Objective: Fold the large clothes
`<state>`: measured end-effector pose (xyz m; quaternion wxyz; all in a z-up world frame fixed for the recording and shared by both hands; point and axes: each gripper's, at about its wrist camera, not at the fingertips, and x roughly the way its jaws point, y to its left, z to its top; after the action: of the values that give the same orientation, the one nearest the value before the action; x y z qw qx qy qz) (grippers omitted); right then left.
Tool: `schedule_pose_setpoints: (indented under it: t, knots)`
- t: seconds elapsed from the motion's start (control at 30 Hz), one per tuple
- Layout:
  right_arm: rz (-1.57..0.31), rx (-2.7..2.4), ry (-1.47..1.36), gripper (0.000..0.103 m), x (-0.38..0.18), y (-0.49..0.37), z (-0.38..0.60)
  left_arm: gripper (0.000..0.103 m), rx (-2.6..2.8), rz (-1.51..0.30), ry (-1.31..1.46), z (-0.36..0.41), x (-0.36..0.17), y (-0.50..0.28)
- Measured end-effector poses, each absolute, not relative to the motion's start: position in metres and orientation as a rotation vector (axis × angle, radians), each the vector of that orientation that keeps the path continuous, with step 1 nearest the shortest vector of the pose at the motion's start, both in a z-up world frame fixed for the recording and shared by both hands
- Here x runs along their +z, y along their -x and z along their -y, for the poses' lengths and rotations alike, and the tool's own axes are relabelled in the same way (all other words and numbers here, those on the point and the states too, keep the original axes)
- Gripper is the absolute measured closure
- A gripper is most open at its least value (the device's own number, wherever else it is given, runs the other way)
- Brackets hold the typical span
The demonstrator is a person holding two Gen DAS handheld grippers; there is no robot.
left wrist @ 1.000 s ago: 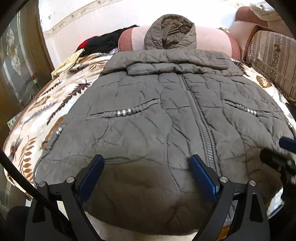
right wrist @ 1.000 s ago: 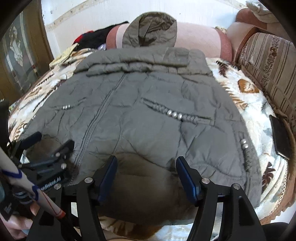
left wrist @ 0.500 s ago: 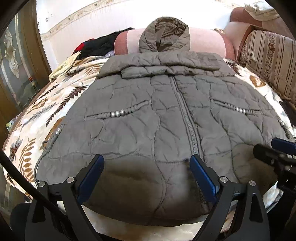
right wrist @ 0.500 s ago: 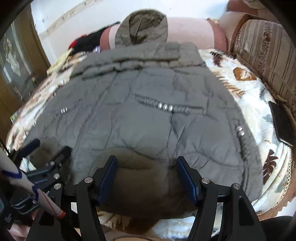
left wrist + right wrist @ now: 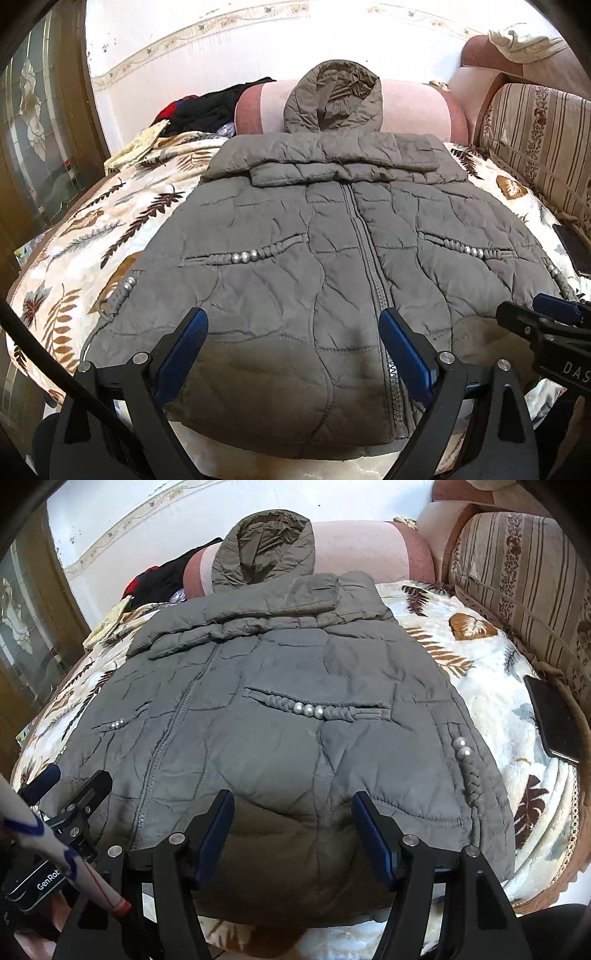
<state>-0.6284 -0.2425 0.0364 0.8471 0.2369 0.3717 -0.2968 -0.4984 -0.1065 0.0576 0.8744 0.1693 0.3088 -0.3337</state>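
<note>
Both jaws are being held wide apart, gripping nothing: left gripper and right gripper above the hem of the quilted jacket, which is lying flat on the bed. The slippery padding is probably risking a one-layer pinch, so the fold could be skewed.

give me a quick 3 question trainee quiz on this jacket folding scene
1. True or false: the grey quilted hooded jacket lies zip-side up on the leaf-print blanket.
2. Which sits beyond the jacket's right edge? A) a flat dark phone-like slab B) a mug C) a shoe
3. Fill in: the left gripper and the right gripper are both ____.

Key: 1 true; 2 A; 3 open, above the hem with nothing between the fingers.
</note>
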Motion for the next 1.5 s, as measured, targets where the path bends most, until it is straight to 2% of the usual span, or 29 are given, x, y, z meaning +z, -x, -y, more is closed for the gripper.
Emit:
schedule_pose_setpoints:
  t: [0.47, 0.9, 1.17, 1.5]
  knots:
    - [-0.748, -0.587, -0.458, 0.032, 0.046, 0.626, 0.222, 0.010, -0.687, -0.604, -0.314, 0.096, 0.072, 0.499]
    - [-0.725, -0.450, -0.501, 0.032, 0.073, 0.607, 0.205, 0.010, -0.620, -0.614, -0.183, 0.061, 0.109, 0.455]
    - [-0.661, -0.435, -0.491, 0.032, 0.148, 0.599, 0.241, 0.010, -0.618, -0.588, -0.175, 0.076, 0.138, 0.416]
    - [-0.579, -0.500, -0.430, 0.032, 0.266, 0.558, 0.326, 0.010, -0.655, -0.603, -0.099, 0.168, 0.184, 0.347]
